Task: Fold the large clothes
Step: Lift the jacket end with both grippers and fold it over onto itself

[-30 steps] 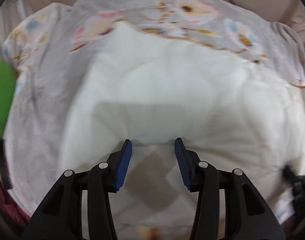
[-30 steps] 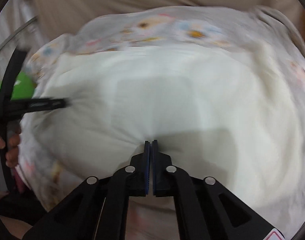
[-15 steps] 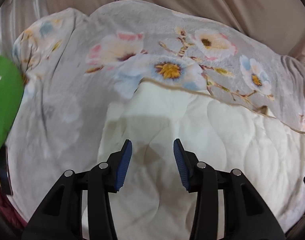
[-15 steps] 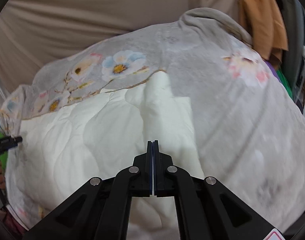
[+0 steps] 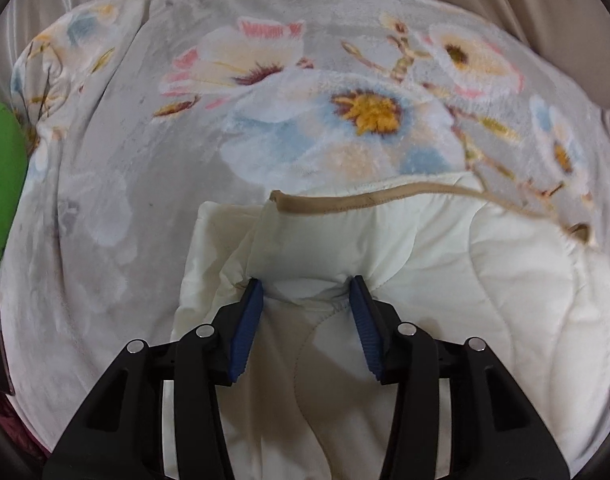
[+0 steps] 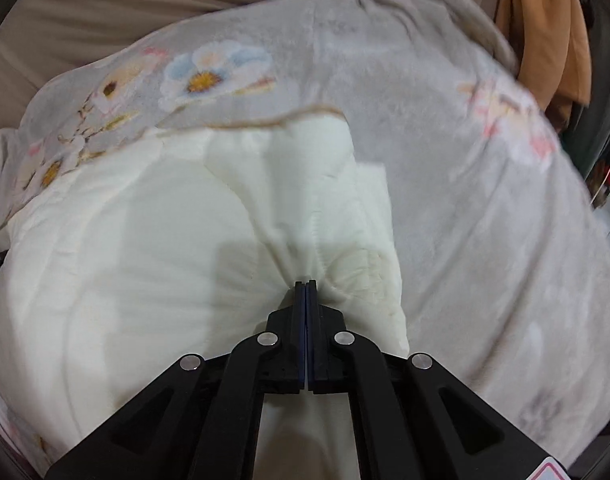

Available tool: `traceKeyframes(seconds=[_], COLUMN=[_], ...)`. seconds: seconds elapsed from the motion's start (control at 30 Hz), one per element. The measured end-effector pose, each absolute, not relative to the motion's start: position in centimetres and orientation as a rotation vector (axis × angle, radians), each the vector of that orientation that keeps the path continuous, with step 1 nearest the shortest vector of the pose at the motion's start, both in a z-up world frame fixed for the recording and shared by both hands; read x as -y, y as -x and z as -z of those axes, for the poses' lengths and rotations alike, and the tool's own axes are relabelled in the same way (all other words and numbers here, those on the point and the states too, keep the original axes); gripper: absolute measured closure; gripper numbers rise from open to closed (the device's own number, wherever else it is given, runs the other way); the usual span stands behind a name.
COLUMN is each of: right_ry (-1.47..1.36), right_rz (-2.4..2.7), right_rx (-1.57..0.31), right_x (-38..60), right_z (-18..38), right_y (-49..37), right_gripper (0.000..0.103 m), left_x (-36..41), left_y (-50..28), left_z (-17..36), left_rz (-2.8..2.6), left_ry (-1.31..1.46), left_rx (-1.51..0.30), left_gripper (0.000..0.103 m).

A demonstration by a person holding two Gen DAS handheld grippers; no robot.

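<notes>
A large blanket lies spread out, its grey plush side printed with flowers (image 5: 345, 120), its cream quilted underside (image 5: 525, 280) folded over on top. A tan binding edge (image 5: 365, 200) marks the fold's border. My left gripper (image 5: 305, 292) is open, its blue pads on either side of a bunched cream corner. My right gripper (image 6: 306, 286) is shut on a pinch of the cream quilted side (image 6: 145, 260), with creases radiating from the fingertips. The grey floral side (image 6: 445, 140) spreads beyond it.
A green object (image 5: 1, 200) sits at the left edge of the left wrist view. Beige fabric (image 6: 105, 8) hangs behind the blanket. An orange-brown cloth (image 6: 545, 32) hangs at the upper right of the right wrist view.
Both grippers moved over the blanket: more grey floral side shows now and the cream fold looks smaller. The left stayed open, the right stayed shut on cream fabric.
</notes>
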State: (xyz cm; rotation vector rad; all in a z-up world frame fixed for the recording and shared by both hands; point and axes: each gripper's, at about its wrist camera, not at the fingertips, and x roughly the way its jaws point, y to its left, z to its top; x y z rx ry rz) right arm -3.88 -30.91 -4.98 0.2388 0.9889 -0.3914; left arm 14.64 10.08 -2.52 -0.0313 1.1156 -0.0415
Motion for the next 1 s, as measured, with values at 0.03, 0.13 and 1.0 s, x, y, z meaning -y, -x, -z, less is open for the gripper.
traceKeyframes(seconds=[0.03, 0.13, 1.0], right_ry=[-0.208, -0.198, -0.292], right_rz=[0.358, 0.206, -0.087], right_rx=[-0.947, -0.905, -1.052], right_x=[29.5, 24.9, 14.2], right_z=[3.4, 0.5, 4.1], right_y=[4.2, 4.7, 3.1], right_gripper=[0.103, 0.103, 0.103], left_x=[-11.1, -14.1, -18.0], left_y=[-13.8, -10.4, -3.3], left_z=[1.3, -1.3, -0.5], left_rz=[0.068, 0.08, 0.232], left_ry=[0.087, 0.16, 0.581], left_rx=[-1.099, -1.055, -1.096], left_gripper=[0.06, 0.047, 0.079])
